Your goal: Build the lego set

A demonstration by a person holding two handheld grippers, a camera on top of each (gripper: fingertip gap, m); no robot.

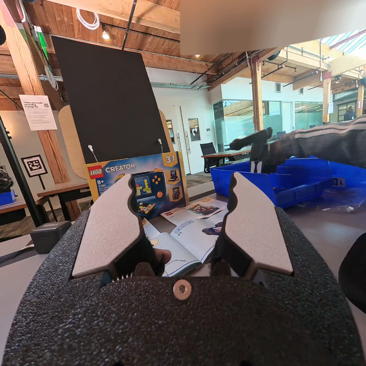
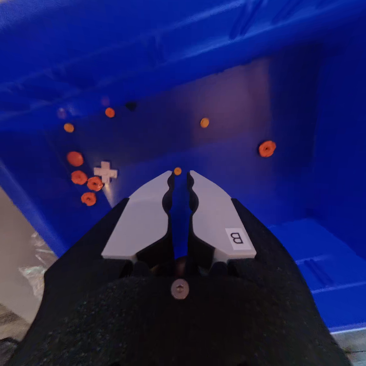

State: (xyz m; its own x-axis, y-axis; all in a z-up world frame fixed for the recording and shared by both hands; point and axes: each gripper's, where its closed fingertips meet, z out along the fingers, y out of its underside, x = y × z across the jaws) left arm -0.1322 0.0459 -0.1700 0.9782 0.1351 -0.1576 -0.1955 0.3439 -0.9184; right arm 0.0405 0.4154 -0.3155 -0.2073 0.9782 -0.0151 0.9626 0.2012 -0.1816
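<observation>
The left gripper [image 1: 181, 181] hovers level above the open booklet [image 1: 190, 237], jaws wide and empty, facing the upright box [image 1: 136, 178]. The right gripper [image 2: 180, 172] reaches into the blue bin [image 2: 198, 49], jaws narrow, a small orange stud [image 2: 177, 171] at its fingertips, not gripped.

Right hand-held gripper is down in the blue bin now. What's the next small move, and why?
Probably ease the right hand-held gripper slightly forward and close: a small orange round piece lies just ahead of its narrowly parted, empty fingertips on the blue bin floor.
</observation>
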